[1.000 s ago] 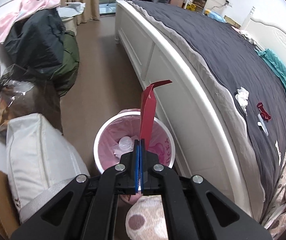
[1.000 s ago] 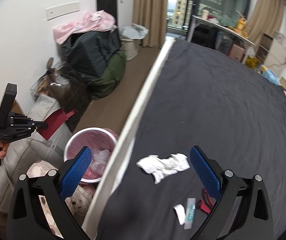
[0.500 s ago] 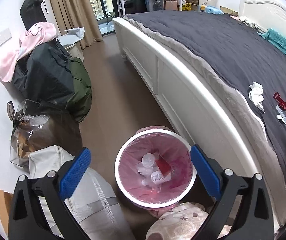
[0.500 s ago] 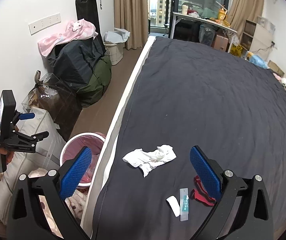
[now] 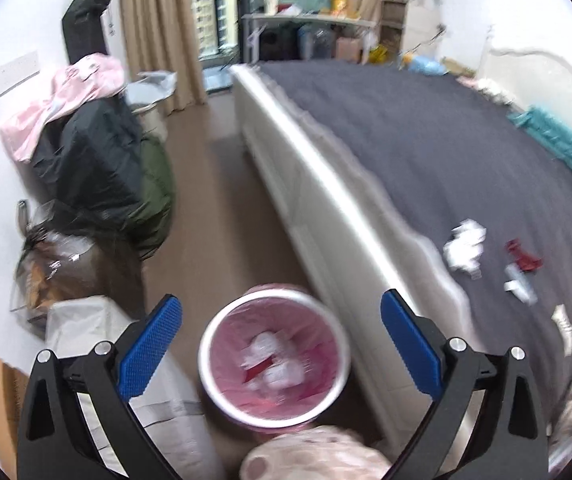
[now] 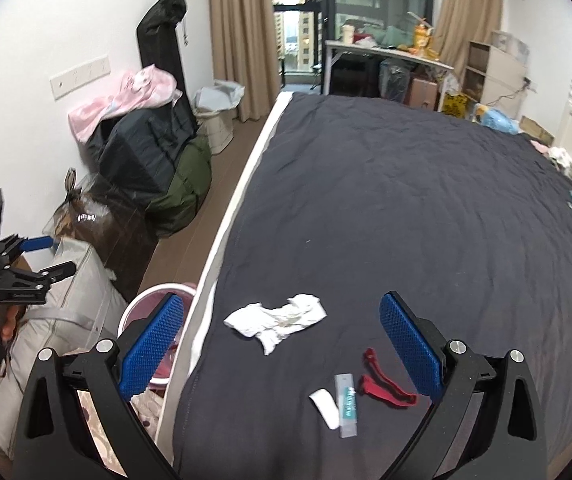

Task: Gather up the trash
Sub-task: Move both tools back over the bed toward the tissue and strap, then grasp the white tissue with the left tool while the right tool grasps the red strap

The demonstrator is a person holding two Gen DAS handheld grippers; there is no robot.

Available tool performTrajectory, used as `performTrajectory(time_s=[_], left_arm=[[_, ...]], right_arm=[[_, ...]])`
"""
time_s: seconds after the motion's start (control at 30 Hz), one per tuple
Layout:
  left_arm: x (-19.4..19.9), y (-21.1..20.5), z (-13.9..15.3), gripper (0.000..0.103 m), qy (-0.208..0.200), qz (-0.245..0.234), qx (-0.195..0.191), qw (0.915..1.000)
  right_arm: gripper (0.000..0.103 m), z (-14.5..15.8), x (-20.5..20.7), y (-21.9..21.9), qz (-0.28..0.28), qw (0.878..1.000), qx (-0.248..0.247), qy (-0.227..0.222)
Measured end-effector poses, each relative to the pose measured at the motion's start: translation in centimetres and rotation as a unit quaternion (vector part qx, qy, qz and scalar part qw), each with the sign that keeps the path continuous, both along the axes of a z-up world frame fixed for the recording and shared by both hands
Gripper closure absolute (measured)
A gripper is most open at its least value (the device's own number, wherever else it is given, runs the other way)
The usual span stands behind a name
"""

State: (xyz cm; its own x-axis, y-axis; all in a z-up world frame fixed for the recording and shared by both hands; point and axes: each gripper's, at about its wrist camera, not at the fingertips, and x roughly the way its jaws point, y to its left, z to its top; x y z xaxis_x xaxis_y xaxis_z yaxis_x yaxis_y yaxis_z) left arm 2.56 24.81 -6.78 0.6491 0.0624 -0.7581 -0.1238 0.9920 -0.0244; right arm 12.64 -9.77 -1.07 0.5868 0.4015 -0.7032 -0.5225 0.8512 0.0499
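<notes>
- Dark grey is the blanket on the bed (image 6: 426, 208), the biggest thing here, and all the trash that is left lies on it, near the edge closest to me.
- Pink and round, the bin (image 5: 274, 354) sits on the floor right beside the bed, down and to the left of that trash. It already has some trash in it.
- My right fingers (image 6: 282, 354) are wide apart and hold nothing. They hang over the bed edge, and the trash lies just in front of them and between them.
- My left fingers (image 5: 282, 346) are wide apart too, with nothing in them. They point down at the bin, so the trash on the bed is off to their right, well apart from them.
- I think my right hand is the nearer one, so it should do the next grab.
- The white crumpled tissue (image 6: 276, 318) is the biggest piece. It lies long from side to side, a bit left of the middle of my right fingers.
- The red wrapper (image 6: 382, 384) lies closer to my right-side finger and slants across.
- The clear strip with green print (image 6: 347, 404) points away from me, close in.
- The small white scrap (image 6: 325, 407) is just beside that strip, on its left.
</notes>
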Motion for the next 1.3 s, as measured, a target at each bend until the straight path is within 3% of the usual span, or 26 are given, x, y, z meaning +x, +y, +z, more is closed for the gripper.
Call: performTrajectory(time_s=[0.27, 0.5, 0.67, 0.8, 0.97, 1.17, 1.3], left_arm=[[1.4, -5.6, 1.8, 0.005, -0.009, -0.047, 0.008, 0.9988], [3.5, -10.0, 1.9, 0.005, -0.004, -0.115, -0.057, 0.9917], [5.9, -14.3, 0.9, 0.005, 0.024, -0.170, -0.015, 0.9850], [8.0, -17.1, -0.7, 0.005, 0.059, -0.206, -0.011, 0.9767], [10.9, -20.4, -3.6, 0.005, 0.093, -0.277, -0.042, 0.9555], [14.4, -22.8, -7.5, 0.006, 0.155, -0.290, 0.007, 0.9443], [16.2, -22.8, -9.2, 0.023, 0.177, -0.288, -0.003, 0.9412]], right_arm=[[0.007, 0.0, 0.5, -6.5, -0.032, 0.999, 0.023, 0.000], [0.007, -1.7, 1.0, -11.9, -0.066, 0.998, 0.007, 0.018], [0.007, -3.7, 1.1, -14.3, -0.066, 0.997, -0.016, 0.036], [0.007, -5.6, 0.8, -14.5, -0.049, 0.995, -0.076, 0.031], [0.007, -8.6, 0.9, -13.7, 0.003, 0.989, -0.144, 0.035], [0.008, -11.8, 2.9, -13.1, 0.047, 0.985, -0.145, 0.077], [0.018, -14.3, 4.9, -12.2, 0.079, 0.981, -0.146, 0.104]])
